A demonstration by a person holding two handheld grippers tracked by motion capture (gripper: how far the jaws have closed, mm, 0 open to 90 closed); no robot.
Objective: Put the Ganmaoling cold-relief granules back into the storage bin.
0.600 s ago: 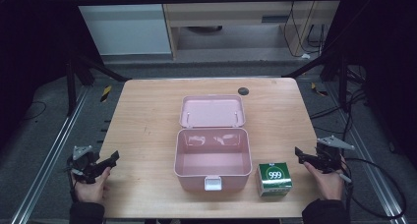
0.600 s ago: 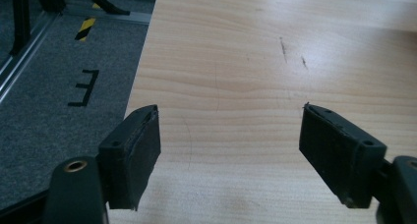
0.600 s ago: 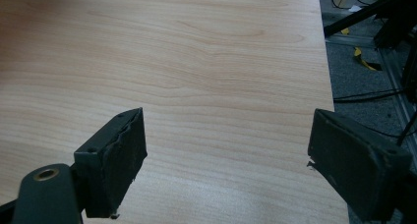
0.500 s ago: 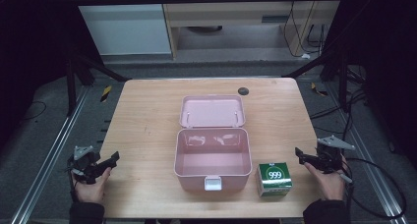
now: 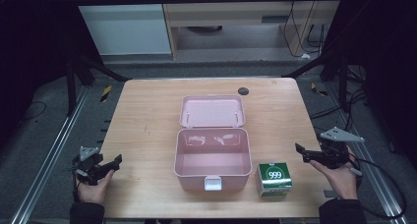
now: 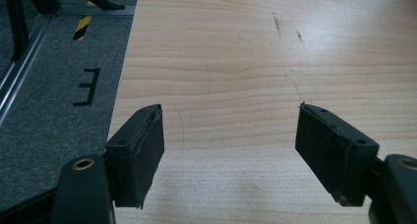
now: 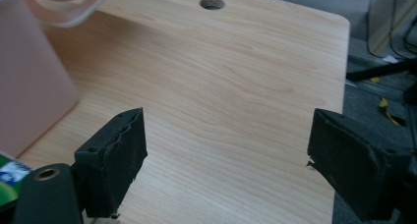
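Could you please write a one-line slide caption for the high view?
Open pink box mid-table, green carton beside it, both grippers open at the edges.

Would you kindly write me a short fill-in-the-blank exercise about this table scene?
1. The pink box stands with its lid ____.
2. The green carton bears the number ____.
3. The carton sits nearest the ____ tongs.
4. The left tongs have their jaws ____, holding nothing.

Missing words: open; 999; right; open
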